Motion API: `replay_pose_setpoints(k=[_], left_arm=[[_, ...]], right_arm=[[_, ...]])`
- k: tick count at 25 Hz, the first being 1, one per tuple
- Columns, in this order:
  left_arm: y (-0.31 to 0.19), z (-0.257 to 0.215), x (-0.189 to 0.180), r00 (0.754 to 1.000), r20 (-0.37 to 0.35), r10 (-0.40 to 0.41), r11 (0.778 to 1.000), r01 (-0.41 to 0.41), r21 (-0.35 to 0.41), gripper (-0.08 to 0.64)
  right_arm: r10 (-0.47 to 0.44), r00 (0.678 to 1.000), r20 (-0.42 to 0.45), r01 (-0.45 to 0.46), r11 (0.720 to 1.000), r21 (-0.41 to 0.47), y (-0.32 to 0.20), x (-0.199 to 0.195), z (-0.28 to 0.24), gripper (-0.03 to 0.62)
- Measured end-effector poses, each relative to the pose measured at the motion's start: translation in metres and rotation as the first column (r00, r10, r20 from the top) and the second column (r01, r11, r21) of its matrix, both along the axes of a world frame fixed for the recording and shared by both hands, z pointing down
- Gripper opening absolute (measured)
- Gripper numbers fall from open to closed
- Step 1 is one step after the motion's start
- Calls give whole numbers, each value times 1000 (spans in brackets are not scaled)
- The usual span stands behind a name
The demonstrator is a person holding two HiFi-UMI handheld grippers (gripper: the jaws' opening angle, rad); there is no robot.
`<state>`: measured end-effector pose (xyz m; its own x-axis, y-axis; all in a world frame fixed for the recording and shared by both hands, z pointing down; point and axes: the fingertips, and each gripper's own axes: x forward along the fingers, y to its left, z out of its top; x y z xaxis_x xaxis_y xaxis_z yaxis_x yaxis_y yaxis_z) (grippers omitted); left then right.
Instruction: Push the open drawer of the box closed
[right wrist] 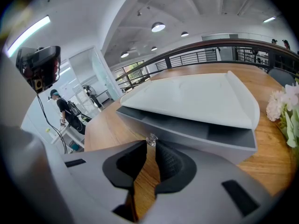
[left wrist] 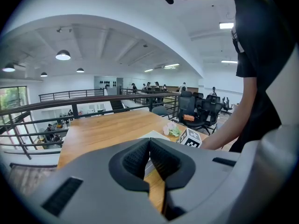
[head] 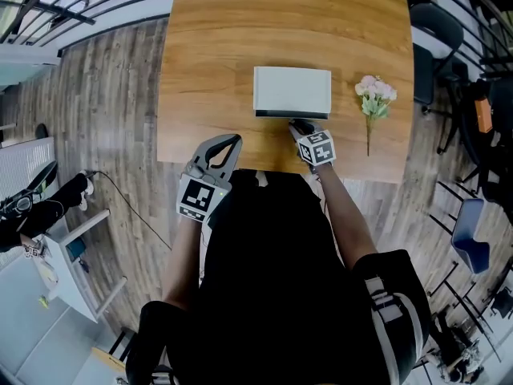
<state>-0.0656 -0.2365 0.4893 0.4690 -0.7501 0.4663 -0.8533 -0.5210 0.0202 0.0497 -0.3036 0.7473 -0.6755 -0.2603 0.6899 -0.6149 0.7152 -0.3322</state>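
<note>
Wooden table (head: pixel 208 38) | drawer (right wrist: pixel 187 134) ajar — right gripper (head: pixel 298 126) fingers at knob (right wrist: pixel 151 140)

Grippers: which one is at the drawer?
The right gripper, jaws on the drawer's clear knob; the left gripper sits apart near the table edge.

A pink flower sprig (head: pixel 374 96) lies near the desk's (head: pixel 240 22) right edge; beyond that edge stand dark seats (head: pixel 437 30), perhaps office chairs
</note>
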Motion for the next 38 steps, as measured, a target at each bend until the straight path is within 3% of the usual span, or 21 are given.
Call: replay_pose_setpoints(k=[22,30,38], left_arm=[[17,2,-17,993,31,-110,994,111,-11,23],[17,4,-16,993,27,-114,993,114,-5,23],[12,0,-7,996,11,-90,996,90,10,23]], right_arm=[[-10,1000,28,10,1000,9,-20,-7,0,75],[-20,999,32,20,999,28,-18,-9,1,77],[-27,999,-28,29,995,95,-15,-4,-4,83]])
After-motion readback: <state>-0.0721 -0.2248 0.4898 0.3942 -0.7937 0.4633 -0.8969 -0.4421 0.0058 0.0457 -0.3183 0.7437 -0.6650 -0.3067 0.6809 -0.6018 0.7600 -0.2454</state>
